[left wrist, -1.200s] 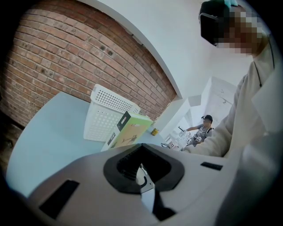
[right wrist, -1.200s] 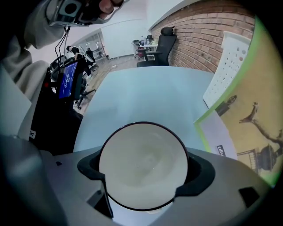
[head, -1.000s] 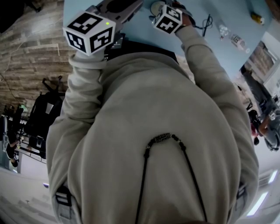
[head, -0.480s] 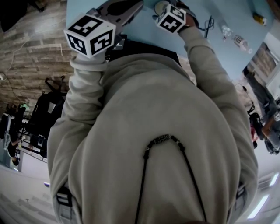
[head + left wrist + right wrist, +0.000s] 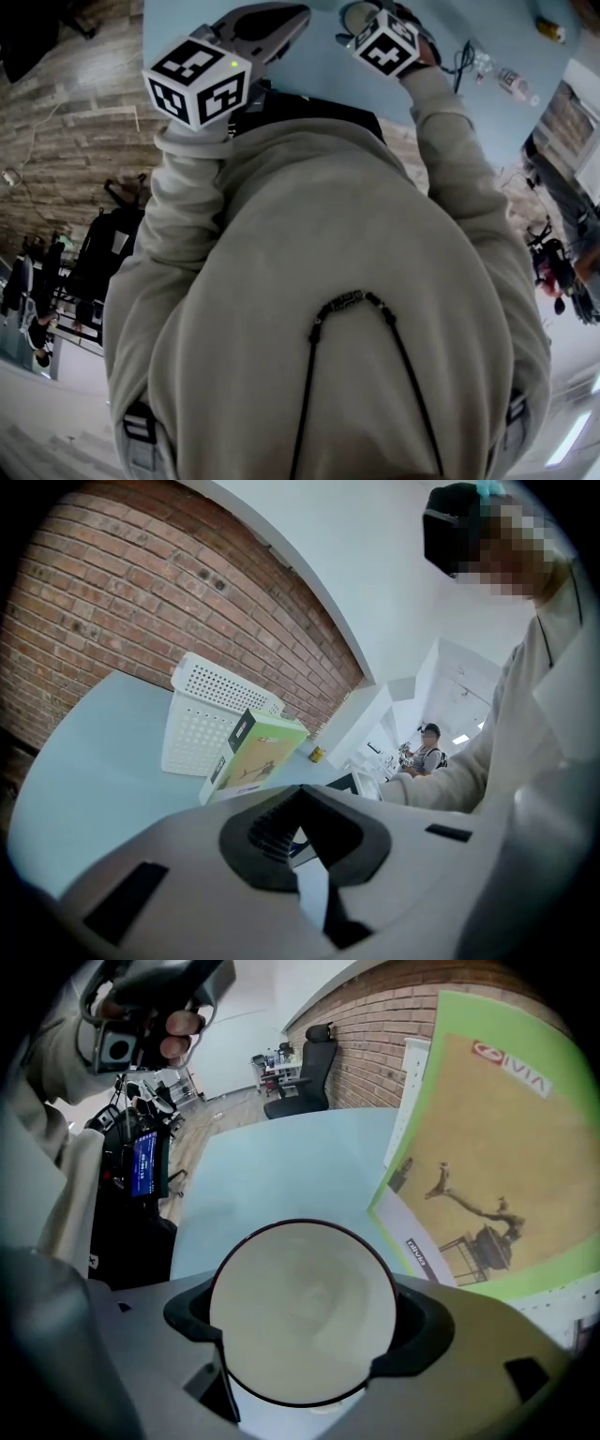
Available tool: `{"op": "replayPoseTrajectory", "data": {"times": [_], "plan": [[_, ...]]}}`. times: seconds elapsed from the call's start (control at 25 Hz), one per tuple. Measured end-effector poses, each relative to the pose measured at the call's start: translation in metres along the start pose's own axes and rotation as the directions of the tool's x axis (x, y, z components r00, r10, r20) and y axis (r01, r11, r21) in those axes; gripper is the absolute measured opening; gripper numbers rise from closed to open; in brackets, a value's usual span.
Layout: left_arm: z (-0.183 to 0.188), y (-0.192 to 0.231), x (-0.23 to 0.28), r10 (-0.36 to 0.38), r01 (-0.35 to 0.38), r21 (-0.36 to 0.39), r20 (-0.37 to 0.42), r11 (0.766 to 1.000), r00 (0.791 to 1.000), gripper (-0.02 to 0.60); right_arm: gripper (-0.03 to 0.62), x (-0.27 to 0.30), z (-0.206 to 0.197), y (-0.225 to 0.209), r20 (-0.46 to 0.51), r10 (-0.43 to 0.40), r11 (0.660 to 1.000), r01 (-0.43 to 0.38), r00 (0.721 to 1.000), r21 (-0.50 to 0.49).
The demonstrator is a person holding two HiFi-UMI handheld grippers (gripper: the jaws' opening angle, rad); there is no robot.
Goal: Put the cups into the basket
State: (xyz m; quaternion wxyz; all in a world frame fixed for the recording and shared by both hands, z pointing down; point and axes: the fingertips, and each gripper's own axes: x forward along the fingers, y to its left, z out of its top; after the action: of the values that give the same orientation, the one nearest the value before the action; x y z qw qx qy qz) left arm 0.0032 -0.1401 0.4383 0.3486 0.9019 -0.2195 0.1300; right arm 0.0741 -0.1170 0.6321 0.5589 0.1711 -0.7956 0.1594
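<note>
You are gripping a white, dark-rimmed cup in your right tongs. Your left tongs are staying closed and empty, pointing across the worktop toward the white basket.

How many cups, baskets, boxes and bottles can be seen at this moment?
cup: 1
white basket: 1
green box: 1
plastic bottle: 1
Total: 4
</note>
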Motion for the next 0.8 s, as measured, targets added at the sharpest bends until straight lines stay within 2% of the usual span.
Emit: {"op": "replayPoseTrajectory", "data": {"times": [0.28, 0.56, 0.8], "plan": [[0.011, -0.012, 0.001, -0.032, 0.032, 0.035, 0.005, 0.999, 0.999, -0.003, 0.422, -0.054, 0.017, 0.005, 0.043, -0.046, 0.999, 0.046, 0.998, 0.002], [0.043, -0.029, 0.004, -0.076, 0.073, 0.072, 0.039, 0.995, 0.996, -0.003, 0.422, -0.128, 0.045, 0.001, 0.127, -0.106, 0.994, 0.104, 0.986, 0.020], [0.065, -0.045, -0.003, -0.086, 0.080, 0.141, 0.039, 0.987, 0.996, -0.003, 0.422, -0.188, 0.064, 0.004, 0.174, -0.162, 0.986, 0.166, 0.971, -0.008]]}}
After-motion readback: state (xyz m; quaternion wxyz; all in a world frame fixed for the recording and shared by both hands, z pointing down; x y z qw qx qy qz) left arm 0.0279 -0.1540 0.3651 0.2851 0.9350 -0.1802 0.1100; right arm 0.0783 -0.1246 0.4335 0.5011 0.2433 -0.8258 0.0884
